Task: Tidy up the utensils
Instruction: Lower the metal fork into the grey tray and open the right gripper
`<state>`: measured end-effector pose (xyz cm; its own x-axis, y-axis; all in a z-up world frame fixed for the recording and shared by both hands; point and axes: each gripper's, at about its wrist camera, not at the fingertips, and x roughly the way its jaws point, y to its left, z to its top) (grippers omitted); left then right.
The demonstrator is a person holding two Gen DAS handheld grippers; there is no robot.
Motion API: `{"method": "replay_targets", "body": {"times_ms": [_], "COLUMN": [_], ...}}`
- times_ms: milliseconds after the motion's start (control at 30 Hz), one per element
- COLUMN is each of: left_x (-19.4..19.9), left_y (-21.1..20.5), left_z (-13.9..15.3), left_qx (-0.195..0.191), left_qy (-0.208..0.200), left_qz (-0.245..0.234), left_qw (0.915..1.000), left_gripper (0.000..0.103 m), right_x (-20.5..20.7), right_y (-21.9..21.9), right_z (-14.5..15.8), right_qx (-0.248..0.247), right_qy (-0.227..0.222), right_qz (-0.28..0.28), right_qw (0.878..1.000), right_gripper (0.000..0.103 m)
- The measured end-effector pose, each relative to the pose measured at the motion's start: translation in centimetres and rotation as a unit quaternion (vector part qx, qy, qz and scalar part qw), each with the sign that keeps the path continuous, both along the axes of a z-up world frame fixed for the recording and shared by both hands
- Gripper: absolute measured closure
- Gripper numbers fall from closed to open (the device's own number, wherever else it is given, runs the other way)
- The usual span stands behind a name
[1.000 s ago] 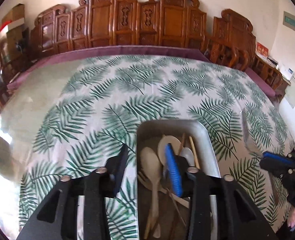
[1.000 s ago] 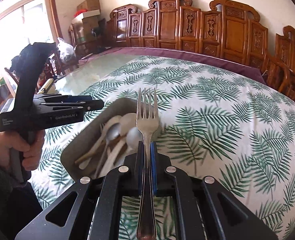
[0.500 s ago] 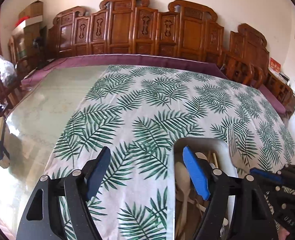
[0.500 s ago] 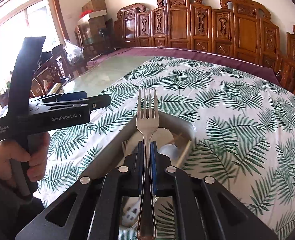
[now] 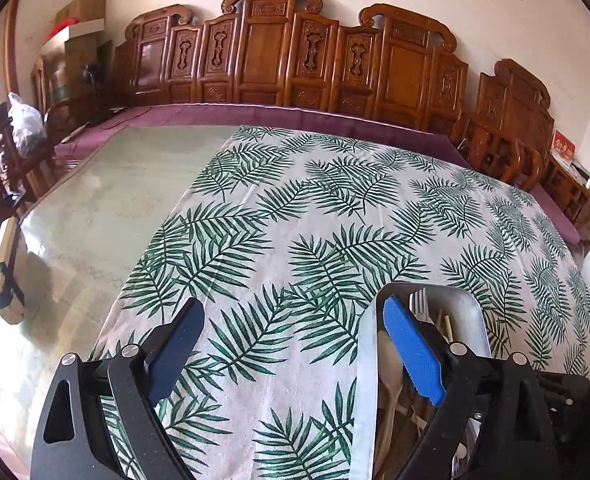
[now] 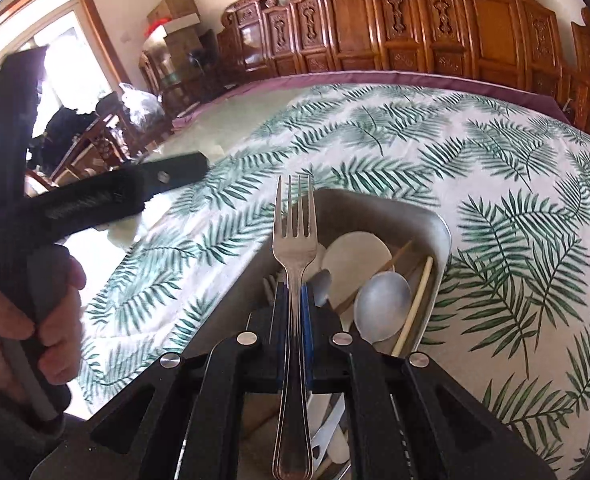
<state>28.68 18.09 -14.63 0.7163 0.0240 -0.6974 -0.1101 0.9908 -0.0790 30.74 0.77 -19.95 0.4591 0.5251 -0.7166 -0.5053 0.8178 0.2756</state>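
Left cam: left gripper (image 5: 291, 344) spread wide, nothing in it, hanging over the cloth (image 5: 295, 216) just left of the tray (image 5: 365, 360). Tray sits at lower right w/ spoons and chopsticks inside; fork tines poke up at its far end.

Right cam: right gripper (image 6: 293, 312) clamped on a fork (image 6: 295, 248), tines pointing away, poised above the tray (image 6: 441, 232). Below: metal spoon (image 6: 381, 306), pale spoon (image 6: 355, 254), chopsticks (image 6: 415, 304), all jumbled.

Progress, my read: early. One fork lifted, rest unsorted, and no destination for it visible on the table.
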Motion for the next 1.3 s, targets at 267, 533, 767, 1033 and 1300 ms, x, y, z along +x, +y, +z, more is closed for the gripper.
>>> {"method": "replay_targets", "body": {"times_ms": [267, 533, 767, 1033, 1300], "left_x": [0.0, 0.1, 0.1, -0.7, -2.9], "left_y": [0.2, 0.1, 0.0, -0.7, -3.2], "left_z": [0.0, -0.1, -0.2, 0.1, 1.0], "left_qx": [0.003, 0.005, 0.005, 0.011, 0.018], "left_qy": [-0.001, 0.001, 0.001, -0.008, -0.024], "left_qz": [0.007, 0.007, 0.006, 0.003, -0.011], "left_qw": [1.0000, 1.0000, 1.0000, 0.9999, 0.9995], "left_gripper": [0.015, 0.015, 0.015, 0.012, 0.008], "right_x": [1.7, 2.3, 1.5, -0.1, -2.1], "right_y": [-0.6, 0.2, 0.5, -2.4, -6.7], "right_z": [-1.9, -2.2, -1.0, 1.3, 3.8], "right_qx": [-0.012, -0.014, 0.005, -0.004, -0.012], "right_qy": [0.019, 0.023, 0.009, -0.028, -0.053], "right_qz": [-0.026, -0.026, -0.001, -0.016, -0.042], "right_qw": [0.999, 0.999, 1.000, 0.999, 0.998], "right_gripper": [0.095, 0.092, 0.092, 0.092, 0.081]}}
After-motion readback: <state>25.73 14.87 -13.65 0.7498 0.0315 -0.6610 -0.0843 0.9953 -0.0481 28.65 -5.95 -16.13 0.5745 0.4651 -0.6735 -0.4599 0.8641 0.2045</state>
